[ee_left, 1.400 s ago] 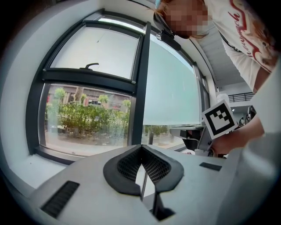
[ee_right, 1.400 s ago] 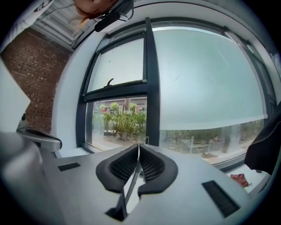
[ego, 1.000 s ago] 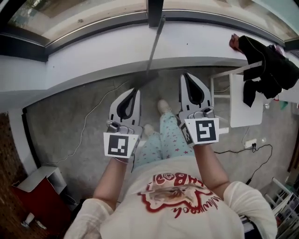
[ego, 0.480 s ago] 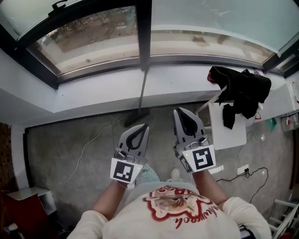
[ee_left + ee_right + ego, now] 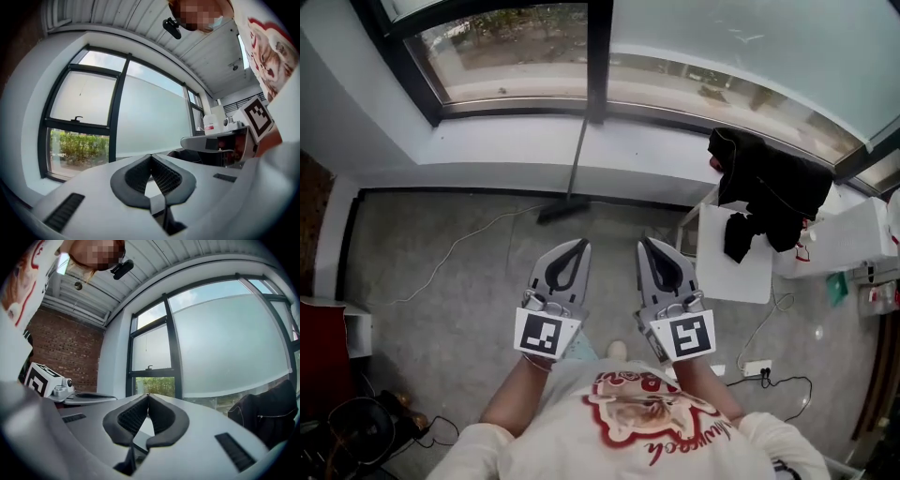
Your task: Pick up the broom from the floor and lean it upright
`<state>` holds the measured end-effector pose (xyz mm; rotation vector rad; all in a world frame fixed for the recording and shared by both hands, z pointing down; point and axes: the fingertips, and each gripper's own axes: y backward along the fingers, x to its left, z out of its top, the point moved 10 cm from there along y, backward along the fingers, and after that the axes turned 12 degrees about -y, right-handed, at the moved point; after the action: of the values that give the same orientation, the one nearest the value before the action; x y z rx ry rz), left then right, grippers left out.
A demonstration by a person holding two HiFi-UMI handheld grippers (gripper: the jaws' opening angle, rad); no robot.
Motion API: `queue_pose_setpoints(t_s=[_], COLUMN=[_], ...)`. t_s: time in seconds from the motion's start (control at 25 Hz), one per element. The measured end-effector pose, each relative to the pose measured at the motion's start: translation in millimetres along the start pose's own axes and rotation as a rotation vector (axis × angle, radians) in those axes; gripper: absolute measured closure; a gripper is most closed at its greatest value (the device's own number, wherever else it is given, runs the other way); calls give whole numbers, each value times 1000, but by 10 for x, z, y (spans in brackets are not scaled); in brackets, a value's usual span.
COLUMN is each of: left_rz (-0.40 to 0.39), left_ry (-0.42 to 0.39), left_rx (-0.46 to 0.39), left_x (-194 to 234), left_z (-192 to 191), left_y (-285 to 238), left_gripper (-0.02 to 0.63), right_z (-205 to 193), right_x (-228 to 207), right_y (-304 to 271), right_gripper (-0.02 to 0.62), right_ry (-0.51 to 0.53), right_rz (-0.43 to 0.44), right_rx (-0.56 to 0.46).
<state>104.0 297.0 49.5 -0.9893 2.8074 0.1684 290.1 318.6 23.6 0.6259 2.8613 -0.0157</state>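
Note:
The broom (image 5: 575,164) stands upright, its dark head (image 5: 561,212) on the concrete floor and its thin handle leaning against the white sill under the black window post. Both grippers are held level in front of the person, well back from the broom. My left gripper (image 5: 580,245) is shut with nothing in it; in the left gripper view the left gripper (image 5: 150,157) has its pads meeting at the tip. My right gripper (image 5: 644,242) is shut and empty too, and in the right gripper view the right gripper (image 5: 148,396) has its pads closed together.
A white table (image 5: 733,267) stands at the right with black clothing (image 5: 764,192) heaped at its far end. A thin cable (image 5: 459,251) trails over the floor at the left. A power strip (image 5: 757,367) lies at the right. A red box (image 5: 319,349) sits at the left edge.
Both grippers have drawn back from the broom and risen, staying shut and empty. The broom keeps leaning against the window sill.

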Motion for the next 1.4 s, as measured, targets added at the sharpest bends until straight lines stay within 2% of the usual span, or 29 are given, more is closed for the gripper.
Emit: queue_pose_setpoints(t_s=[0.2, 0.52, 0.8, 0.96, 1.04, 1.12, 1.24, 1.4], left_rz=[29, -10, -56, -100, -124, -141, -173, -171], left_ry=[0, -18, -41, -48, -25, 10, 11, 1], left_rx=[22, -7, -47, -30, 9, 39, 38, -23], left_x=[-542, -899, -947, -824, -765, -750, -800, -975], left_z=[238, 387, 438, 372, 257, 187, 233, 376], left_y=[447, 983, 1963, 2723, 3056, 3310, 3465, 3488], left_gripper=[589, 589, 589, 589, 589, 589, 589, 589], right_z=[97, 46, -267, -410, -459, -492, -529, -493], right_x=[167, 594, 1246, 1889, 2236, 2542, 2775, 2784], right_y=[464, 1035, 1438, 1617, 1736, 1876, 2107, 2357], right_gripper=[571, 571, 571, 571, 571, 571, 571, 571], right_ry=[-24, -22, 14, -56, -105, -94, -42, 14], right_rz=[88, 190, 98, 81, 78, 83, 96, 115], right_rx=[-10, -86, -12, -44, -72, -104, -72, -67])
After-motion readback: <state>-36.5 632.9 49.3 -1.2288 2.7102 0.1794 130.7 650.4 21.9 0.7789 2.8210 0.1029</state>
